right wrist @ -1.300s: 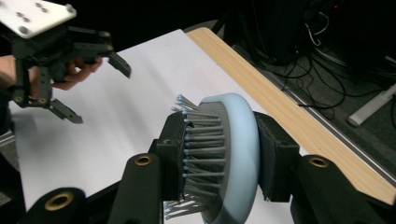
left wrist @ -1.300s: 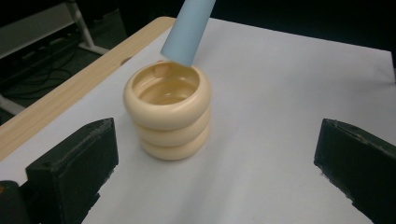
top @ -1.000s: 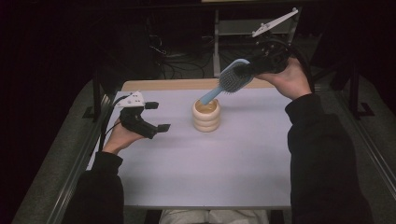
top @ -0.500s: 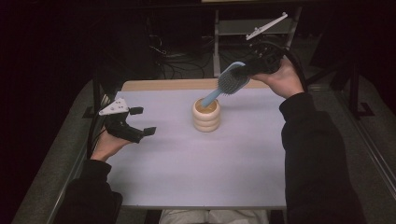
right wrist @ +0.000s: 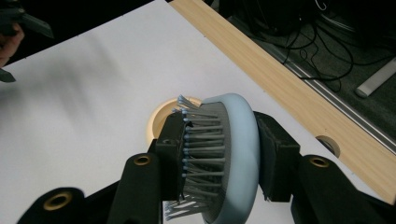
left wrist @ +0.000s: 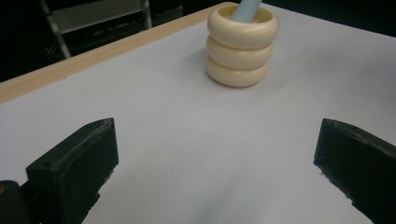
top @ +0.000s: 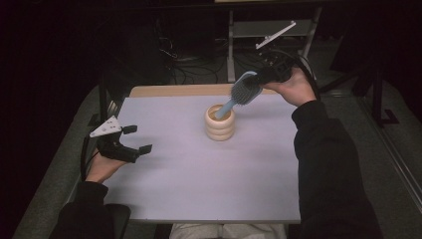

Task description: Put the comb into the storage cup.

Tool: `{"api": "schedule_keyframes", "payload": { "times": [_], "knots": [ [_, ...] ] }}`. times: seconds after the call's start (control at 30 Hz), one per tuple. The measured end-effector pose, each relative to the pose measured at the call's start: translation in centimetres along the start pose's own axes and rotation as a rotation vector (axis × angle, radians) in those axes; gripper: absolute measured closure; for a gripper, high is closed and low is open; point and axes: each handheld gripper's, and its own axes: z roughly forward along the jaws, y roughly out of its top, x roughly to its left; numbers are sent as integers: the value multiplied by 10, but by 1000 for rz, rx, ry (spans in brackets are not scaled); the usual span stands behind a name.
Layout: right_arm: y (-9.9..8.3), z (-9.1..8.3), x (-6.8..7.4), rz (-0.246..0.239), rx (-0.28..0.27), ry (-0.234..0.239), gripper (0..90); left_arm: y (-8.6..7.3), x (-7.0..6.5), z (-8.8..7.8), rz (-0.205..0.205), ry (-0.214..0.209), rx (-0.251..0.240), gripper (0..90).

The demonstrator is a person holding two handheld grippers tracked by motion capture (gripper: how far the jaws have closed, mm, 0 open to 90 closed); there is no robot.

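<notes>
From above, I am holding my right gripper point(top: 260, 79) over the far right part of the white table point(top: 199, 179), its jaws clamping the head of a light blue hairbrush point(top: 242, 90). The brush is slanting down to the left, and its handle tip is sitting inside the mouth of a cream ringed holder point(top: 220, 122), which is standing upright near the far middle of the table. My left gripper point(top: 130, 140) is hovering low over the near left edge, well apart from the holder, with its jaws spread wide and nothing between them. A wooden strip point(top: 169, 90) is running along the far edge, and behind it cables and a metal stand are lying in the dark. Bare tabletop is separating my two hands.

Along my left gripper point(left wrist: 215, 163), the two black jaws are standing far apart over bare white surface. The holder point(left wrist: 242, 46) is rising ahead of them, three stacked rings, with the blue brush handle point(left wrist: 243, 10) poking out of its top. Nothing is blocking the way to it.

Along my right gripper point(right wrist: 219, 158), the jaws are pressing on the brush head point(right wrist: 229, 158), one pad into the grey bristles, the other against the pale blue back. The head is hiding most of the holder point(right wrist: 161, 122) below. Beyond the wooden edge, cables are trailing on the floor.
</notes>
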Motion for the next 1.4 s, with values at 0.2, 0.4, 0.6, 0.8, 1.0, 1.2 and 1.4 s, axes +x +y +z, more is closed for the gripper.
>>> {"api": "schedule_keyframes", "payload": {
  "times": [0.2,0.4,0.6,0.8,1.0,1.2,1.4],
  "knots": [
    [0,11,1,5,9,16,574,-15,0,-13,-22,40,-58,0],
    [-2,28,-2,5,38,22,573,-24,1,-13,-40,38,-43,0],
    [-8,47,-3,16,45,63,572,-30,0,-8,-48,22,-20,0],
    [-11,63,-6,34,51,84,569,-31,0,-8,-55,16,-27,0],
    [-12,69,-11,71,31,118,517,-33,0,-9,-77,9,-35,0],
    [-15,75,-14,120,43,139,311,-34,-1,-8,-75,3,-29,0],
    [-21,67,-16,110,4,158,100,-34,-3,-6,-75,-20,-18,0]
  ]
}}
